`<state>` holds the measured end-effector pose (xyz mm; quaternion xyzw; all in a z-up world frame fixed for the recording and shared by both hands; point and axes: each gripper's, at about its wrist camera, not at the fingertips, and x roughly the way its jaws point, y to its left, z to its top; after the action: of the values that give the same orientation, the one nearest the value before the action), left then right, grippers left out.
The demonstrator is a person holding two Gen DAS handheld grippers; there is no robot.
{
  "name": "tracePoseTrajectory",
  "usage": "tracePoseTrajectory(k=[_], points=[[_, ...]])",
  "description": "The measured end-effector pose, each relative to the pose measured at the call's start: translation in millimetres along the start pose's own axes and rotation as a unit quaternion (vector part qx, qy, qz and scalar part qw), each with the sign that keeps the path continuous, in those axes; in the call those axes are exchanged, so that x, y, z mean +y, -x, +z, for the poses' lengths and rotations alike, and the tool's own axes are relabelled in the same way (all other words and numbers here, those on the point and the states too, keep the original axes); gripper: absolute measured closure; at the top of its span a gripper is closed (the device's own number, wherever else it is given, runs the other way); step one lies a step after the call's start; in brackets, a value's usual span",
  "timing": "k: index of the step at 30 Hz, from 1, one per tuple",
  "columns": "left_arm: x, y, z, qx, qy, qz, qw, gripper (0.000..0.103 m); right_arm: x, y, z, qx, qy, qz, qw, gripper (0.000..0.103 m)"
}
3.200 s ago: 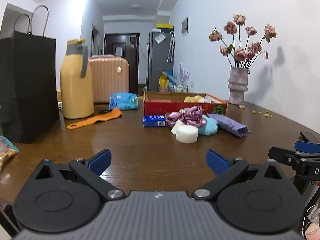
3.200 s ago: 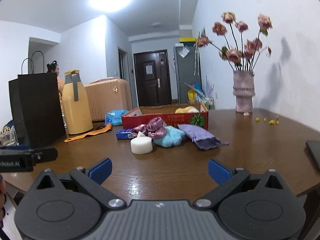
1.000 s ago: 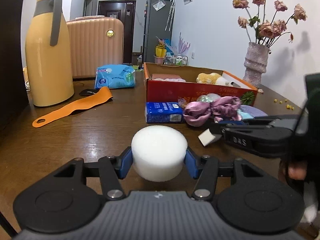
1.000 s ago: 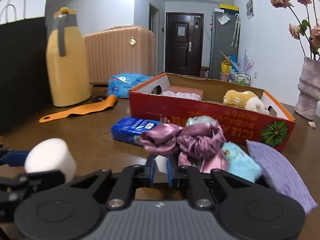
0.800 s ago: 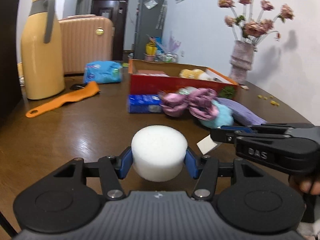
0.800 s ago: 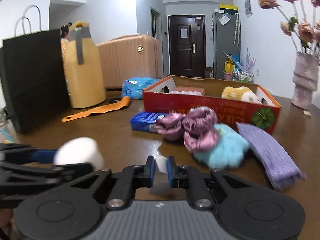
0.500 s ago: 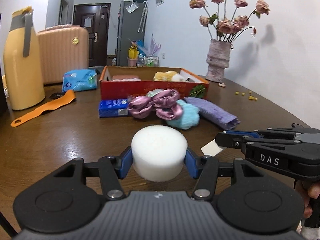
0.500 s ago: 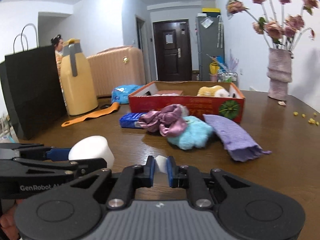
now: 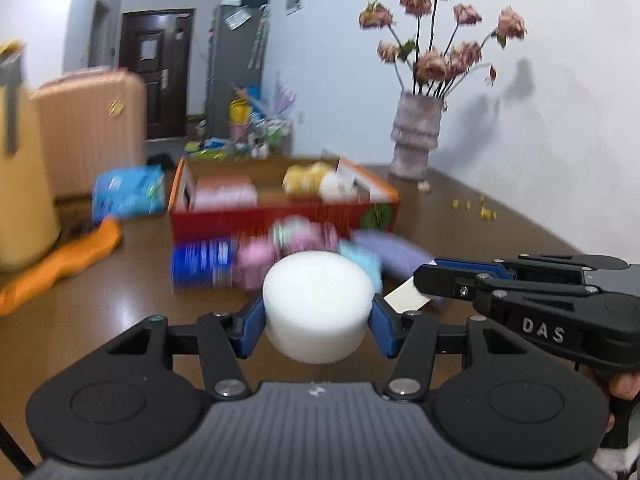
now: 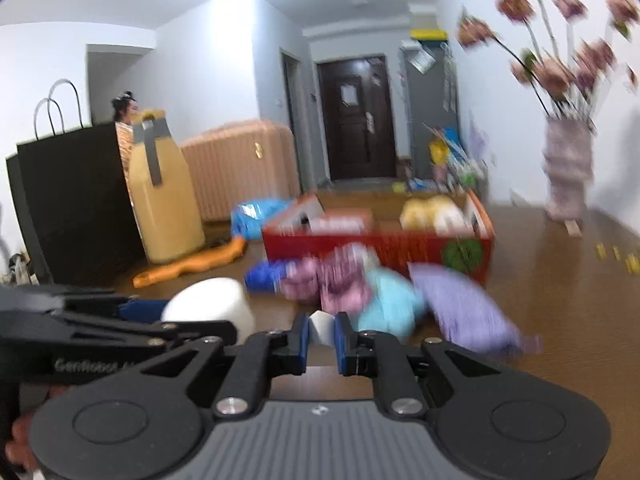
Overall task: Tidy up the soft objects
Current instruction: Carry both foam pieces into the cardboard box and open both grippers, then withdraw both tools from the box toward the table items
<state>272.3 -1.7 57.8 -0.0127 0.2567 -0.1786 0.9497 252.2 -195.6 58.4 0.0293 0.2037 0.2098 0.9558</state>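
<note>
brown wooden tabletop [image 9: 120,320] fills the left wrist view, with a red cardboard box [image 9: 280,220] as landmark toward the far wall. left gripper [image 9: 316,316] is clamped on a round white foam puck [image 9: 316,304], held up clear of the table in front of the box. right gripper [image 9: 424,280] reaches in from the right of the puck, pinching a small white foam piece [image 9: 406,298]. blurred soft things lie just before the box.

from the right wrist view, the right gripper [image 10: 321,338] grips the small white piece [image 10: 320,328] tightly. before the box [image 10: 376,246] lie a pink scrunchie [image 10: 336,276], a blue fluffy toy [image 10: 386,304] and a purple cloth [image 10: 464,304]. the puck [image 10: 210,306] sits left, in the left gripper [image 10: 160,316].
</note>
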Motion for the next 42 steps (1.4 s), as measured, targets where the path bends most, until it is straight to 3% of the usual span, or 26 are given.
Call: tracePoseTrajectory(k=[2,4,7,9,15,17,20,22,24,25,30,35,42], points=[[19,-27,43,0.021,0.006,-0.011,0.9997,0.047,-10,-26,34,-0.003,0.002,0.009,1.0,0.09],[35,-62,83,0.043,0.002,0.007,0.999,0.047,-23,-64,74,0.006,-0.005,0.013,1.0,0.09],[58,-123,128,0.092,-0.007,0.039,0.995,0.047,-42,-132,124,0.047,-0.027,0.01,0.999,0.09],[72,-162,141,0.129,-0.013,0.048,0.9904,0.047,-52,-181,143,0.088,-0.046,0.006,0.995,0.09],[111,-237,140,0.205,0.012,0.088,0.9748,0.045,-74,-306,136,0.213,-0.134,0.009,0.968,0.089],[118,-247,134,0.231,0.014,0.082,0.9695,0.034,-73,-334,124,0.249,-0.154,0.011,0.956,0.087],[122,-250,130,0.239,0.003,0.076,0.9681,0.032,-71,-355,106,0.273,-0.185,0.017,0.944,0.083],[121,-247,129,0.242,-0.002,0.072,0.9677,0.031,-68,-358,103,0.279,-0.186,0.029,0.942,0.074],[115,-243,129,0.242,-0.009,0.071,0.9676,0.029,-66,-352,106,0.274,-0.188,0.039,0.942,0.05],[113,-239,130,0.239,-0.012,0.071,0.9682,0.028,-65,-347,110,0.274,-0.186,0.04,0.943,0.045],[105,-203,140,0.218,-0.015,0.079,0.9728,0.024,-71,-301,140,0.233,-0.155,0.016,0.96,0.042],[92,-156,146,0.199,-0.029,0.09,0.9755,0.021,-91,-229,159,0.205,-0.129,-0.014,0.97,0.037],[68,-88,127,0.161,-0.02,0.077,0.9838,0.017,-100,-131,144,0.158,-0.083,-0.044,0.983,0.028]])
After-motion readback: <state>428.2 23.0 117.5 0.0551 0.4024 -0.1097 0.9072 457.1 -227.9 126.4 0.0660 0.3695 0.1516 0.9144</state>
